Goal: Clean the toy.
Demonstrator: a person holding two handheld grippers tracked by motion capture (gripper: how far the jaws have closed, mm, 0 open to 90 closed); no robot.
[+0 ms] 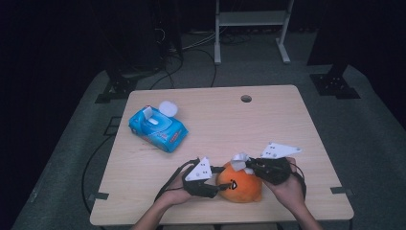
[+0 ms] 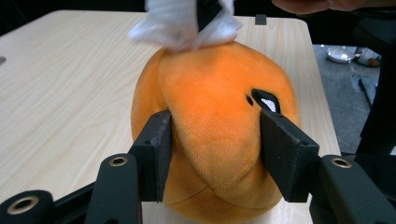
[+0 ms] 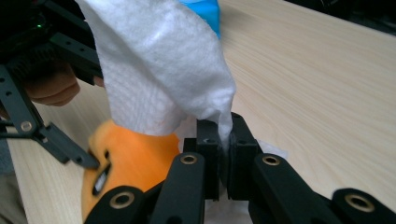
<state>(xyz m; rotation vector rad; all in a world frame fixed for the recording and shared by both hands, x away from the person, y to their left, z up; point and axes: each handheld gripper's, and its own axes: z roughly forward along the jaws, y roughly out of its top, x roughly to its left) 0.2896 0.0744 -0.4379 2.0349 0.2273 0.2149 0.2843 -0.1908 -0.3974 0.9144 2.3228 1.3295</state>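
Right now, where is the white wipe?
The white wipe is pinched in the right claw, on top of the orange plush toy near the table's front edge in the high view.

One orange plush toy [image 1: 239,184], one white wipe [image 1: 240,161], one blue wipes pack [image 1: 158,128]. Two grippers: left gripper [image 1: 221,178], right gripper [image 1: 249,166]. One table [image 1: 268,120].

Left gripper [image 1: 221,181] clamped half-wide, right gripper [image 1: 247,165] pinched tight (both hands low, close together)
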